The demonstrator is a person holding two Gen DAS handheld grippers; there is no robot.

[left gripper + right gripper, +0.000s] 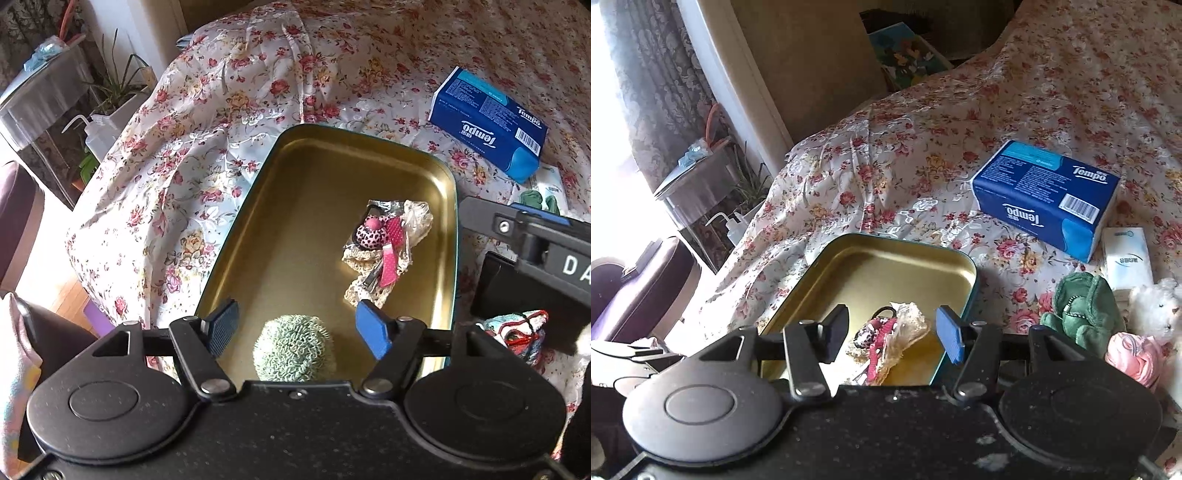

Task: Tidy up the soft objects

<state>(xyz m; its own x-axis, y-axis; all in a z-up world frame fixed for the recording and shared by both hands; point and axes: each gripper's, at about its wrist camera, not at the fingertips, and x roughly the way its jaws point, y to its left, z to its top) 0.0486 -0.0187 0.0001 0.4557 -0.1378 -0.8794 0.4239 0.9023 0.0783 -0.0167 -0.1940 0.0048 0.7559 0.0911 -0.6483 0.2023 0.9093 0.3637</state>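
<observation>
Gold tin tray [295,177] on the floral cloth [192,155], holding a green knitted ball [295,350] at its near end and a pink-and-lace hair-clip bundle [384,243] toward its right side. Left gripper [299,325] spread wide above the ball, gripping nothing; right gripper [892,330] likewise released over the bundle. Right of the tray: green plush [1082,310], pink fabric piece [1137,354], white plush [1160,310], blue tissue pack [1045,203]

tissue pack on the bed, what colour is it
Dark blue with lighter blue panels and white Tempo lettering; the tissue pack shows best in the right wrist view.
</observation>
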